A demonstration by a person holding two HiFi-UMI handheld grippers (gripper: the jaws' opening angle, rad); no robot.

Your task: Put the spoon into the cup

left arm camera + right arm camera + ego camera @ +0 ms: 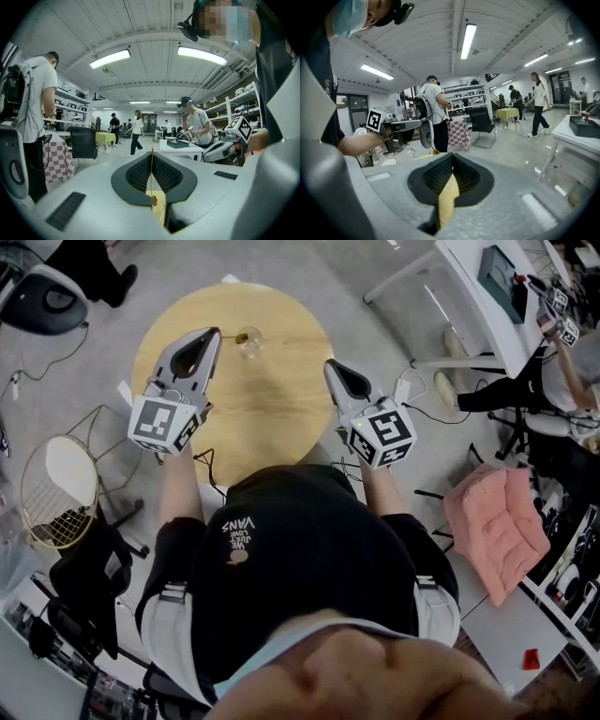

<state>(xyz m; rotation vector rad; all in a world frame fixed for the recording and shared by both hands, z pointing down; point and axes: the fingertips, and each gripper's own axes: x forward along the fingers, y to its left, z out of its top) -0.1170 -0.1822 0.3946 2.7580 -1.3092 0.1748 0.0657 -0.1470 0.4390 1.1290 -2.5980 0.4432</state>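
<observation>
In the head view a small clear glass cup stands at the far side of the round wooden table. My left gripper hovers just left of the cup, shut on a thin gold spoon that points toward it. The left gripper view shows the spoon pinched upright between the shut jaws. My right gripper is over the table's right side, shut with nothing in it. From the right gripper view the left gripper shows with the spoon slanting down. Neither gripper view shows the cup.
A round wire-backed chair stands left of me and a pink cushion lies to the right. A white desk is at the far right with a person seated by it. Several people stand across the room.
</observation>
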